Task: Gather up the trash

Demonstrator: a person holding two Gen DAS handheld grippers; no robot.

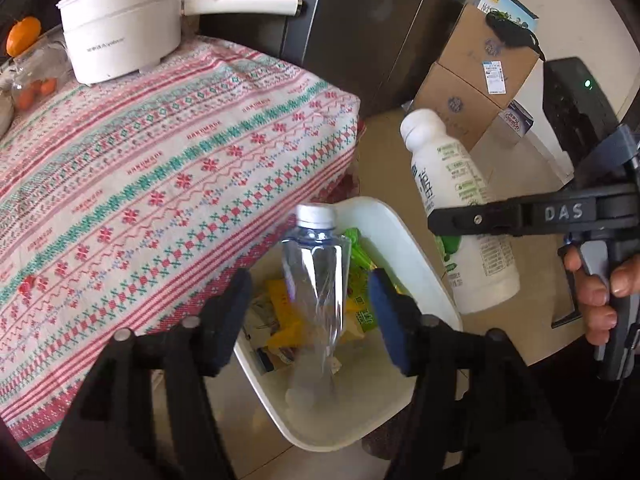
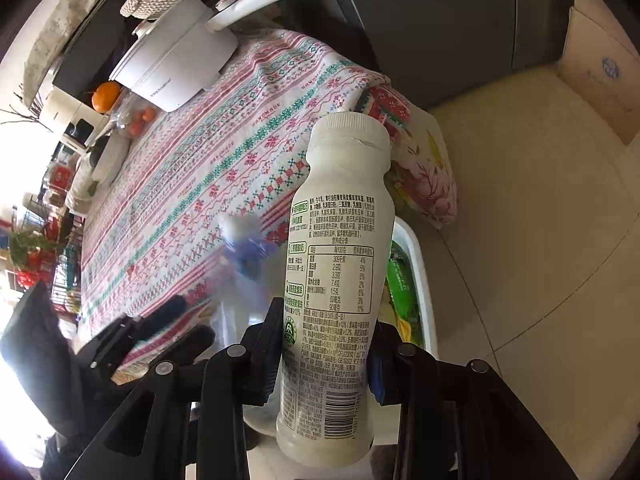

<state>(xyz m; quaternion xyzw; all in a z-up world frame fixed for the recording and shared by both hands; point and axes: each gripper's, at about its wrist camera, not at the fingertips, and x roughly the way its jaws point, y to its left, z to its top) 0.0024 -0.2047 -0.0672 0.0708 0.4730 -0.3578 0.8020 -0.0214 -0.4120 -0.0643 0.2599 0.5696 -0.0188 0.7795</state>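
A clear plastic water bottle (image 1: 316,288) with a white cap sits between the fingers of my left gripper (image 1: 308,320), which is open with gaps on both sides, over the white trash bin (image 1: 400,236). The bottle looks blurred, and it shows as a blur in the right wrist view (image 2: 244,256). The bin holds yellow and green wrappers (image 1: 356,292). My right gripper (image 2: 324,360) is shut on a white yogurt bottle (image 2: 336,280), upright, beside the bin (image 2: 416,264). It also shows in the left wrist view (image 1: 460,220).
A table with a patterned cloth (image 1: 160,168) stands left of the bin, with a white electric pot (image 1: 124,28) and oranges (image 1: 24,36) on it. Cardboard boxes (image 1: 480,80) and a dark cabinet (image 1: 360,20) stand behind. A floral cushion (image 2: 428,176) lies by the table corner.
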